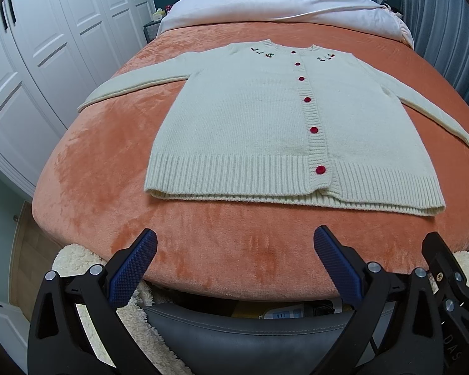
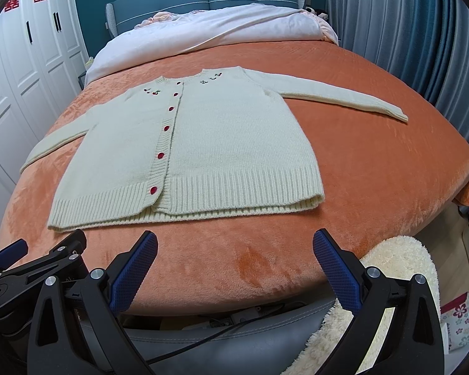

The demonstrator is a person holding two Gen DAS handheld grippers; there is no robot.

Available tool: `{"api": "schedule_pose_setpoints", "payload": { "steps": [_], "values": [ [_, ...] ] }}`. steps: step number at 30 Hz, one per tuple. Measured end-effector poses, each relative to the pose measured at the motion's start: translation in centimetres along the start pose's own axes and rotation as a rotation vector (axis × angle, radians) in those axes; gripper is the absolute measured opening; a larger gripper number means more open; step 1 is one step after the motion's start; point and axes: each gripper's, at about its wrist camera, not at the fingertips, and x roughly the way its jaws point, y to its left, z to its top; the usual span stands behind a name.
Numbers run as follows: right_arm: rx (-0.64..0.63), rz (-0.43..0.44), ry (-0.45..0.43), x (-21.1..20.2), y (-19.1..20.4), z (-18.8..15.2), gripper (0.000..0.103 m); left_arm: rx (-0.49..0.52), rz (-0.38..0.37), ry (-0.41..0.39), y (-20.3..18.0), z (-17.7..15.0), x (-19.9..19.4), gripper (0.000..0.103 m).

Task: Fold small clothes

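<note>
Cream knit cardigan (image 1: 253, 125) lies flat mid-bed on the orange plush blanket (image 1: 93, 187), bare blanket all round, collar toward the headboard, ribbed hem nearest, sleeves spread sideways, red buttons fastened; left gripper (image 1: 234, 250) and right gripper (image 2: 234, 250) hover wide open, empty, short of the hem.

Cardigan (image 1: 250, 118) flat on blanket (image 1: 93, 172)

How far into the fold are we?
Done: cardigan lies flat, buttoned, on the orange blanket, both sleeves spread out. In hand: nothing; left tool and right tool are open, short of the hem. Left: every fold, sleeves first.
</note>
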Motion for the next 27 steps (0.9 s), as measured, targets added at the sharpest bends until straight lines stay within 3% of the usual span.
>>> {"api": "schedule_pose_setpoints", "payload": {
  "steps": [27],
  "values": [
    [0.0, -0.002, 0.004, 0.17, -0.03, -0.04, 0.098, -0.001, 0.002, 0.006, 0.14, -0.07, 0.21, 0.097]
  ]
}}
